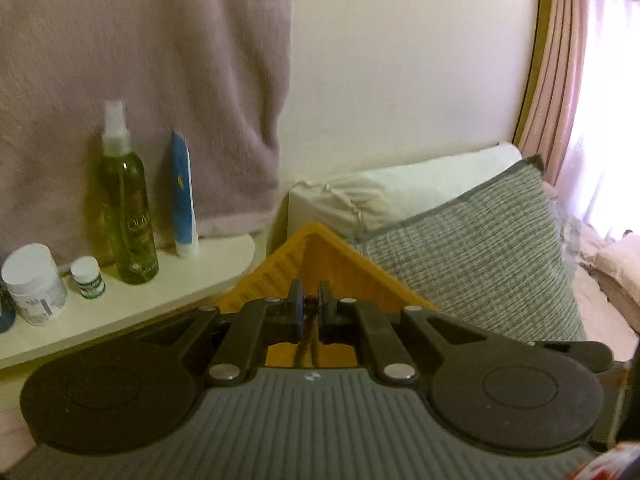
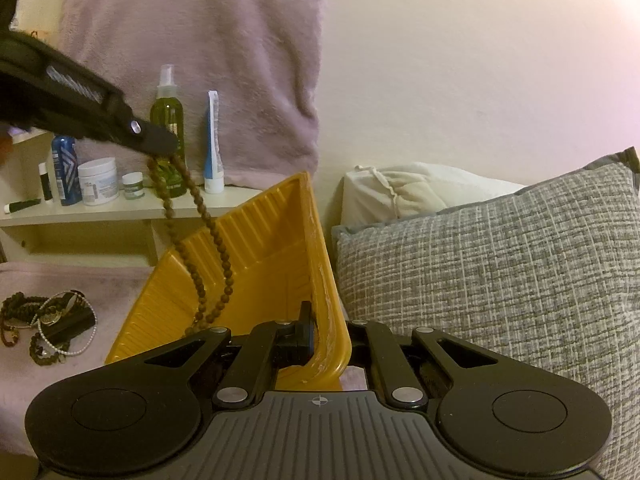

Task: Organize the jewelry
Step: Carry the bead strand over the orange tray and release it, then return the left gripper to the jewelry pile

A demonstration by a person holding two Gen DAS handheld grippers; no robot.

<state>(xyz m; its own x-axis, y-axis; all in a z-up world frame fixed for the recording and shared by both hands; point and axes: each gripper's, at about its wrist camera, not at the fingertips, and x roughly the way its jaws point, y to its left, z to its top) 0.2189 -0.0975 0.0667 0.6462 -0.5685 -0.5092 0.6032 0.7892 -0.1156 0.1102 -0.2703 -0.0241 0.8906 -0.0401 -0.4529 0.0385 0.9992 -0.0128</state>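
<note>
Left hand-held gripper [image 1: 310,312]: jaws drawn narrow, pinching a brown bead necklace [image 2: 208,248]. From the right wrist view the strand hangs in a long loop from about 10 o'clock, its lower end dipping inside the yellow tray [image 2: 260,264].

Right hand-held gripper [image 2: 330,340]: clamped on the tray's near rim, one finger inside the wall and one outside. The tray is tilted, far corner raised toward 12 o'clock.

Risks, as judged:
- The tray is held by one edge only. If the pinch slips, the tray could twist or drop and spill the beads.
- With the tray tipped, a released necklace may slide to the low side or over the rim rather than settle.
- The loop swings free; part of it could drape outside the tray wall on release, or catch on the ribbed wall.
- The pinch holds only a bead or two, so the strand could slip out early.

Surroundings: the remaining jewelry pile [image 2: 44,320] lies tangled on the pink blanket [image 2: 100,280] at 8 o'clock. A shelf [image 2: 132,206] at 10 o'clock carries a spray bottle [image 2: 168,120], tube [image 2: 213,148] and jars, close behind the hanging strand. A grey pillow [image 2: 500,272] presses in at 3 o'clock, just beside the tray's right wall, limiting room to level it.
</note>
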